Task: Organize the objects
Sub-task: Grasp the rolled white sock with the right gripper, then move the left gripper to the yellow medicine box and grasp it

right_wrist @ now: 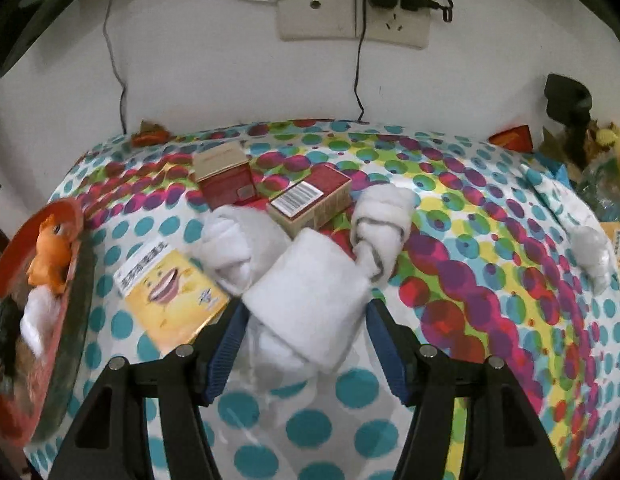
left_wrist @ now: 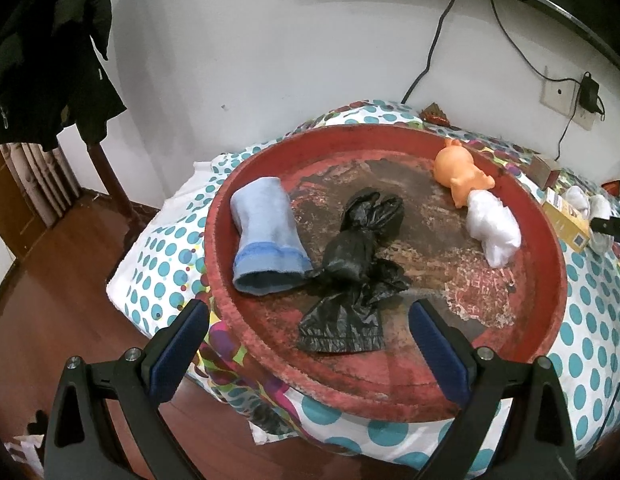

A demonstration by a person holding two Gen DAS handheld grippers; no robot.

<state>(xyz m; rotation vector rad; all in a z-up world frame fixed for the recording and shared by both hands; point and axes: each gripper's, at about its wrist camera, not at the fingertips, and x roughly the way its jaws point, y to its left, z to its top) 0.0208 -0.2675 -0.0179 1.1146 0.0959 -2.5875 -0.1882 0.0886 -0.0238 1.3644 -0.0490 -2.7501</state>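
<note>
A round red tray (left_wrist: 542, 240) lies on the polka-dot cloth and holds a light blue sock (left_wrist: 266, 240), a crumpled black plastic bag (left_wrist: 358, 264), an orange toy figure (left_wrist: 460, 168) and a white wad (left_wrist: 494, 228). My left gripper (left_wrist: 306, 316) hangs open over the tray's near rim, with the black bag's tail between its fingers and nothing held. In the right wrist view, my right gripper (right_wrist: 304, 320) is shut on a white rolled cloth (right_wrist: 310, 284), both pads against its sides. The tray (right_wrist: 76, 276) shows at the far left edge.
On the cloth-covered table (right_wrist: 490, 280) lie a yellow packet (right_wrist: 170, 292), two red-and-tan boxes (right_wrist: 226, 176) (right_wrist: 310, 200), and more white cloth rolls (right_wrist: 238, 248) (right_wrist: 382, 220) (right_wrist: 590, 252). A wall with sockets and cables stands behind. Wooden floor and a hanging dark jacket (left_wrist: 50, 52) are at left.
</note>
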